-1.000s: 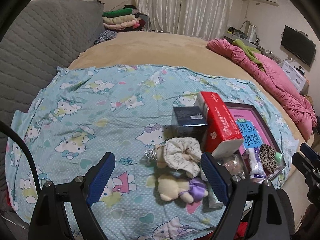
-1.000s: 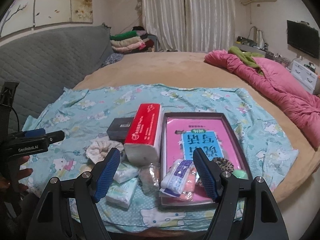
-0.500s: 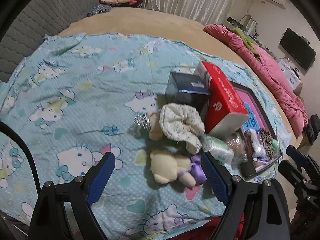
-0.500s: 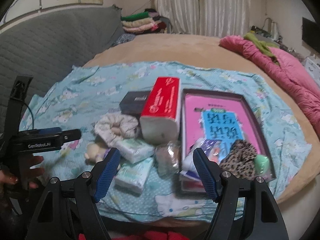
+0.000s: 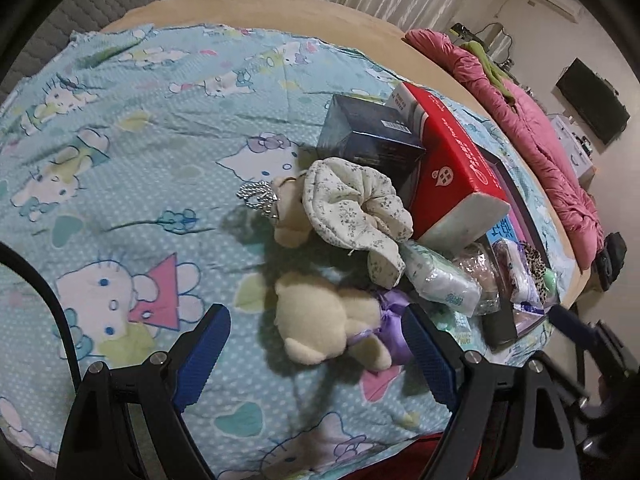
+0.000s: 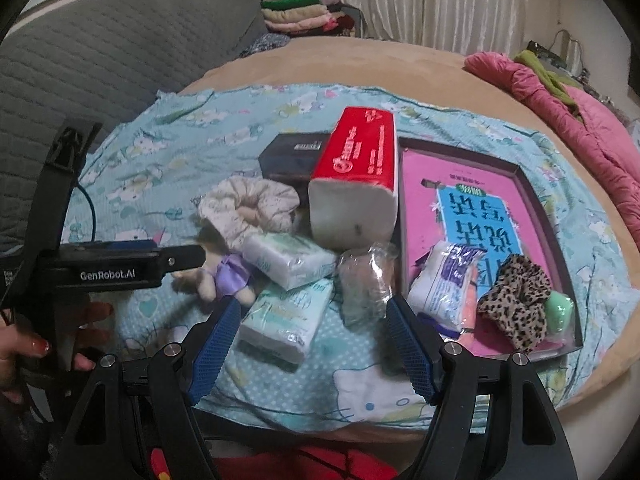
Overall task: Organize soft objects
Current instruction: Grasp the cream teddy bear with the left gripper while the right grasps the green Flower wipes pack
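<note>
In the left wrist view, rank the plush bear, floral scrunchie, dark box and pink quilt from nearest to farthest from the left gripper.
1. Plush bear, lying between the open fingers of the left gripper.
2. Floral scrunchie, just beyond the bear.
3. Dark box, behind the scrunchie.
4. Pink quilt, far right along the bed's edge.

The tissue pack [image 6: 354,176] lies left of the tray [image 6: 538,196], touching its wall. The box [image 6: 294,156] sits left of the tissue pack. The scrunchie [image 5: 352,208] lies in front of the box, on a small plush [image 5: 290,216]. The plush bear [image 5: 332,320] lies in front of the scrunchie. Two wipe packs [image 6: 288,256] lie right of the bear. All rest on the sheet [image 5: 120,120].
</note>
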A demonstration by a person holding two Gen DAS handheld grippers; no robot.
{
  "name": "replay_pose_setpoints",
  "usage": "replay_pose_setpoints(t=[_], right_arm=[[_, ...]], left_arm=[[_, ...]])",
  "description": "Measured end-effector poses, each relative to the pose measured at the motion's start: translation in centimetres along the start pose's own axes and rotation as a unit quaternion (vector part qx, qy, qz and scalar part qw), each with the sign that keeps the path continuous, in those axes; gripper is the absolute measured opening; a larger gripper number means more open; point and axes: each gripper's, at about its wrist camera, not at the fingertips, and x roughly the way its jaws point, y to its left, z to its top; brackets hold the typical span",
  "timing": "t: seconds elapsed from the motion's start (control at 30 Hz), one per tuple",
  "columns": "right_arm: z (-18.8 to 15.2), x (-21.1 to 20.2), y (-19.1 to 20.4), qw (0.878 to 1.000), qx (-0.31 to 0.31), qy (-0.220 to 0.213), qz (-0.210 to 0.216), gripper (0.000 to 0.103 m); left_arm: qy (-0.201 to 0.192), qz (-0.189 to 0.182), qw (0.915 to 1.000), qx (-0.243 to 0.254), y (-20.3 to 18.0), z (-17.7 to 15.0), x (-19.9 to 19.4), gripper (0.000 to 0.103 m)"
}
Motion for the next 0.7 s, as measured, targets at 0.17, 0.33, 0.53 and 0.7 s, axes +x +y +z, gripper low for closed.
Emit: replay_pose_setpoints(t=[0.17, 0.33, 0.53, 0.7], right_arm=[[-0.2, 1.2, 0.4, 1.0, 0.0, 0.012, 0.004, 0.077], [-0.5, 3.0, 1.1, 1.0, -0.001, 0.029, 0.012, 0.077], [-0.8, 5.1, 1.6, 0.999, -0.004, 0.046, 0.011, 0.077], [-0.9, 6.3, 1.6, 0.998, -0.002, 0.059, 0.006, 0.077]], left_arm=[[0.003, -0.004, 1.0, 0.008, -0.4, 0.1, 1.0, 0.086], [0.009, -0.008, 0.9997, 0.021, -0.9, 0.1, 2.2, 0.078], [0.015, -0.025, 0.9992, 0.027, -1.0, 0.0, 3.0, 0.071], [0.011, -0.037, 0.999, 0.024, -0.7, 0.0, 2.7, 0.069]])
